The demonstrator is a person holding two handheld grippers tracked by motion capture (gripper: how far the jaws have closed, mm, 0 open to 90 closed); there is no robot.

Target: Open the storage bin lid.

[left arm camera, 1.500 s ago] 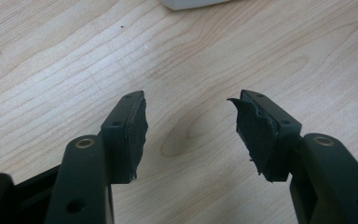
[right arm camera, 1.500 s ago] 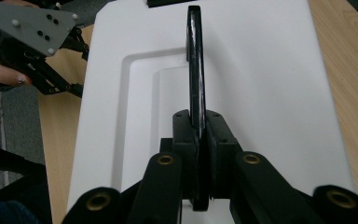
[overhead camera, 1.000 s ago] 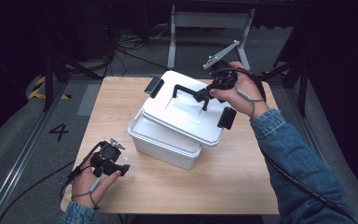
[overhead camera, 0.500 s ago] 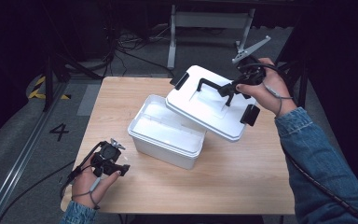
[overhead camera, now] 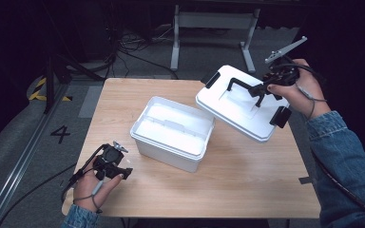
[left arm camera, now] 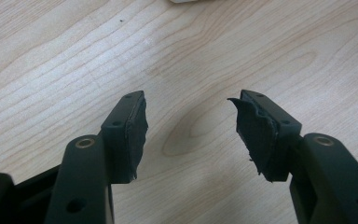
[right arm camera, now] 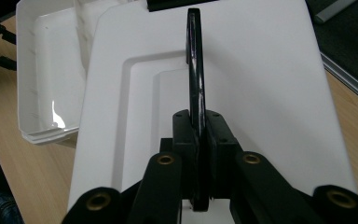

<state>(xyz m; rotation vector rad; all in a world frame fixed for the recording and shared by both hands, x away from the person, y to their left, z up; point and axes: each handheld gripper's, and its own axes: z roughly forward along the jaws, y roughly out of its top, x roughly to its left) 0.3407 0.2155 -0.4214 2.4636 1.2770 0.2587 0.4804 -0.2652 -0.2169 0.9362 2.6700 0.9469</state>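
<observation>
A white plastic box (overhead camera: pixel 173 134) stands open at the middle of the wooden table (overhead camera: pixel 237 190); its inside looks empty in the high view. Its white lid (overhead camera: pixel 240 107) with black side clips hangs tilted in the air to the right of the box. My right gripper (overhead camera: pixel 262 89) is shut on the lid's black handle (right arm camera: pixel 195 70), which runs straight out from between the jaws. The box (right arm camera: pixel 46 74) lies beyond the lid's left edge there. My left gripper (overhead camera: pixel 123 172) rests low at the table's front left, open, with bare wood (left arm camera: pixel 186 93) between its pads.
A metal frame (overhead camera: pixel 214 21) and loose cables (overhead camera: pixel 133 42) lie on the dark floor beyond the table's far edge. A floor mark "4" (overhead camera: pixel 60 133) sits left of the table. Bare tabletop stretches in front of the box and under the lid.
The lid was lifted off the box by its handle and carried up and to the right, tilting as it went. The box now stands uncovered. The left hand stayed put.
</observation>
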